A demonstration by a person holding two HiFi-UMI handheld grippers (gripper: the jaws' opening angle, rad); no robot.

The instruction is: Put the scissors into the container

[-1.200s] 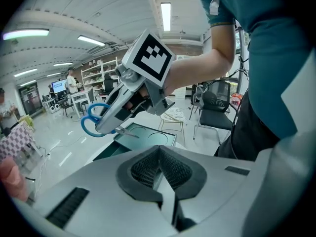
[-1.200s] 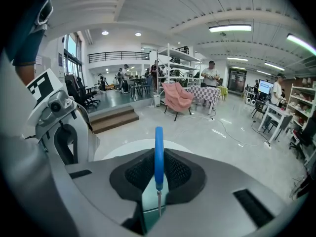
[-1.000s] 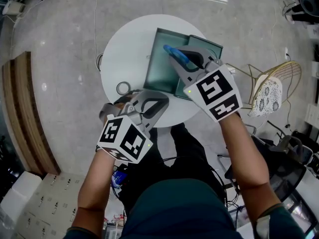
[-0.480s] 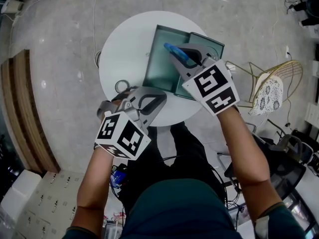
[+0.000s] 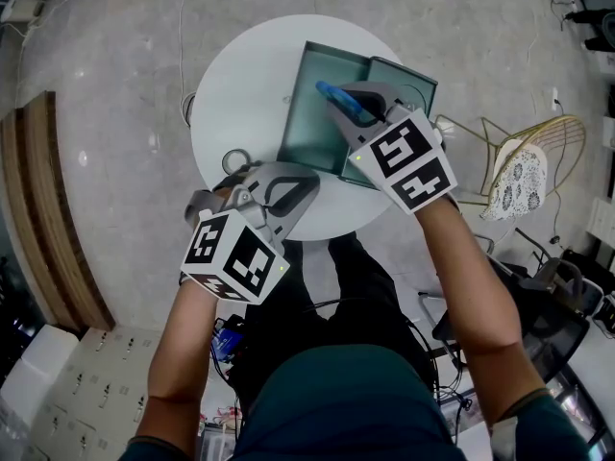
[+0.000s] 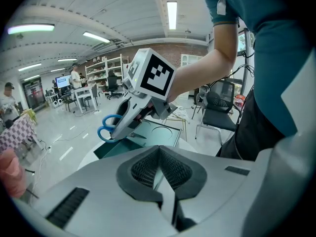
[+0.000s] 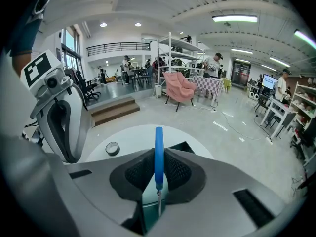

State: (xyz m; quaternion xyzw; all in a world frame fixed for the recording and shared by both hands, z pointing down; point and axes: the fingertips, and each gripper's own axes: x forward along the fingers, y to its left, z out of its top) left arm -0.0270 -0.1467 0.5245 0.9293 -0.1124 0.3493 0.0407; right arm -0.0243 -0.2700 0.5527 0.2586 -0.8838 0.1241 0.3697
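Lower left of the head view: left gripper [image 5: 274,186] parked over the near edge of the round white counter [image 5: 240,75], fingers pressed together with nothing between them. Just above it, a small grey ring of tape [image 5: 235,162] lying flat on the counter. Centre: open dark-teal rectangular container [image 5: 312,133], lid folded out to the right. Right of centre: right gripper [image 5: 356,104] angled down over the container, fingers pinched narrowly on the blue-handled scissors [image 5: 336,101], handles jutting toward the upper left, metal part running back between the fingers. Scissors above the tray, apparently not yet resting in it. Step in hand, by the look of it: lowering for the drop. Next: sink a little closer to the tray floor, keep clear of the rim, then spread the fingers to let go.
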